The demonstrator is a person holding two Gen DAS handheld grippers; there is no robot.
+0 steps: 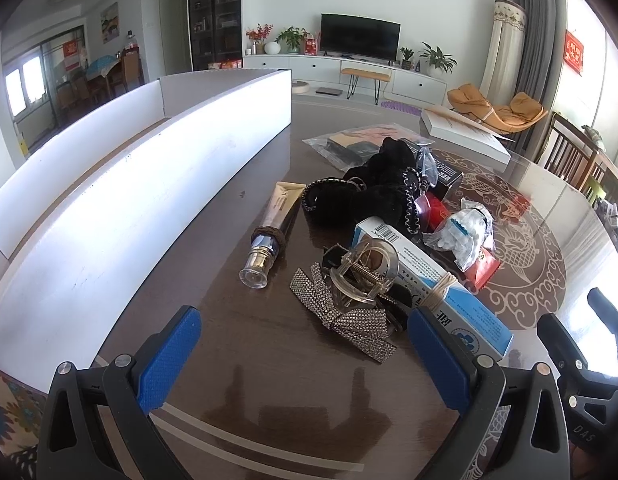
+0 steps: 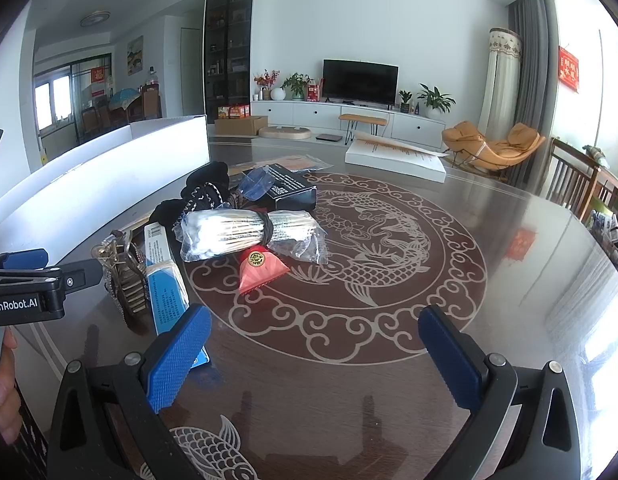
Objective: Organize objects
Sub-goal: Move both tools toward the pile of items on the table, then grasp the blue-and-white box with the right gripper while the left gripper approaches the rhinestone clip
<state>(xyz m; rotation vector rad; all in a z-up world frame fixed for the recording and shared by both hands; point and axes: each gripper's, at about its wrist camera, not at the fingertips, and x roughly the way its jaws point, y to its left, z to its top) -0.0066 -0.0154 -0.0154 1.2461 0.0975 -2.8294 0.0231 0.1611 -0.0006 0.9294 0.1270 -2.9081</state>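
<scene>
The left gripper is hovering wide open just near of the rhinestone bow clip. The right gripper is gaping wide over bare tabletop, the cotton swab bag lying farther left.

Readable print, two spots only.
"GenRobot.AI" on the left gripper body, left edge; "DAS" on the right gripper, lower right.
</scene>
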